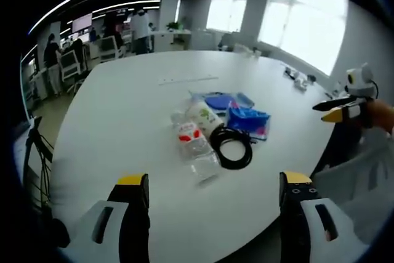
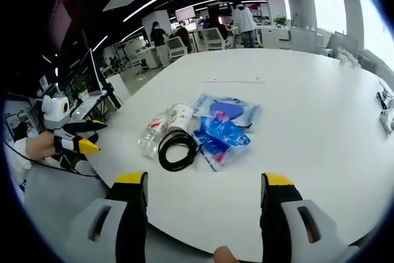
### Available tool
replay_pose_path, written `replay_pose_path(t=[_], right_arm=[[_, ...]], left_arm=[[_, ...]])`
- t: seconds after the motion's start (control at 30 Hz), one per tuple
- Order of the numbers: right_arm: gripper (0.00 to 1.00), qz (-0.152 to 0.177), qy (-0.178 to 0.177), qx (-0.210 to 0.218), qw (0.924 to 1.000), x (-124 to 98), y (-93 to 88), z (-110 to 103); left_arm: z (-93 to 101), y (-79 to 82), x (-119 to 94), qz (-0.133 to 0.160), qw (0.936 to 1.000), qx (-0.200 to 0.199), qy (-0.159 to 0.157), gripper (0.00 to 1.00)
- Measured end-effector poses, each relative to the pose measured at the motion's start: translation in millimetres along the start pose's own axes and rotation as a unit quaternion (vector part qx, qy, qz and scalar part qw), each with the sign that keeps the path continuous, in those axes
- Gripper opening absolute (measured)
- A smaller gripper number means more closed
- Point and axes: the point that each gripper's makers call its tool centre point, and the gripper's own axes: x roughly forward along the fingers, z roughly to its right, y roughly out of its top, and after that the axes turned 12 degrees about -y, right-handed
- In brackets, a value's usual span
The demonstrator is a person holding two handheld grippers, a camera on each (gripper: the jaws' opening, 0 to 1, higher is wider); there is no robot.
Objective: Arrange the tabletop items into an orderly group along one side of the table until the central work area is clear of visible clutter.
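Note:
A cluster lies in the middle of the white table. It holds a clear water bottle with a red label, a white and green container, a black coiled cable and two blue packets. My left gripper is open, short of the bottle, with nothing between its jaws. In the right gripper view the same bottle, container, cable and packets lie ahead of my right gripper, which is open and empty. Each gripper appears in the other's view, hand-held off the table's edge: right gripper, left gripper.
A thin white strip lies farther along the table. Small items sit near the window-side edge. Office chairs, desks and standing people fill the room behind. A black stand is beside the table's near-left edge.

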Motion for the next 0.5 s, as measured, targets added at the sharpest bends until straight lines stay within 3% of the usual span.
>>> replay_pose_path(t=[0.5], right_arm=[[0.71, -0.015, 0.007, 0.002, 0.9999, 5.0, -7.3, -6.3]], left_arm=[[-3.0, -5.0, 2.0, -0.008, 1.0000, -0.004, -0.003, 0.83]])
